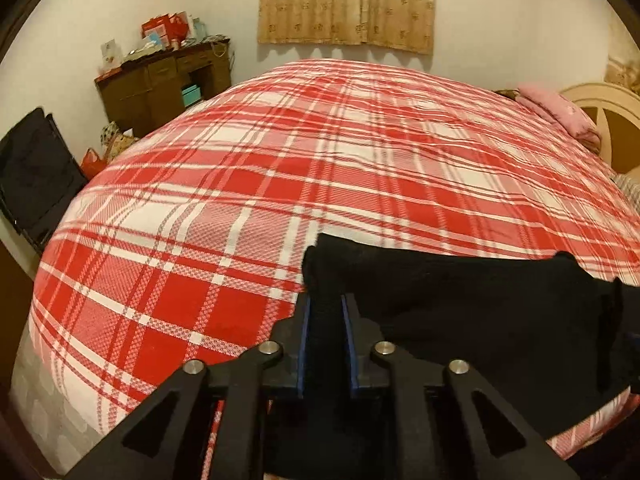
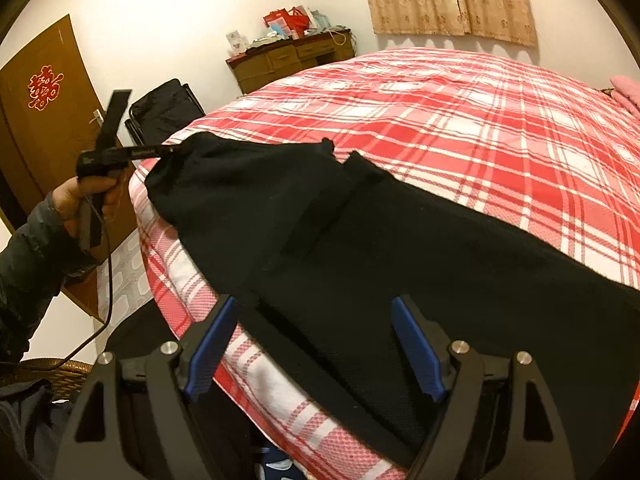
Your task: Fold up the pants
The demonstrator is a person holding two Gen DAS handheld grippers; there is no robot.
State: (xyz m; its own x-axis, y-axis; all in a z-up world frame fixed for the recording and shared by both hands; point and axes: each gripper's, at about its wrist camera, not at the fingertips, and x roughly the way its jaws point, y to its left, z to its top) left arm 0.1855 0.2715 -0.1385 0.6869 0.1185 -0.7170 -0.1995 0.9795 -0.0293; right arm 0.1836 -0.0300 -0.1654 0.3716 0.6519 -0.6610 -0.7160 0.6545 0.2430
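Black pants (image 2: 360,240) lie along the near edge of a bed with a red and white plaid cover (image 2: 460,120). My left gripper (image 1: 325,300) is shut on the corner of the pants (image 1: 460,312), the cloth pinched between its blue pads. In the right wrist view the left gripper (image 2: 170,151) holds that far left corner slightly off the bed, a hand on its handle. My right gripper (image 2: 316,308) is open, its blue pads (image 2: 416,348) spread on either side of the near part of the pants, holding nothing.
A brown desk (image 1: 160,84) with bags and boxes stands against the far wall. A black folding chair (image 1: 36,176) stands left of the bed. A pink pillow (image 1: 560,112) and cream headboard (image 1: 612,120) are right. A brown door (image 2: 44,120) is left.
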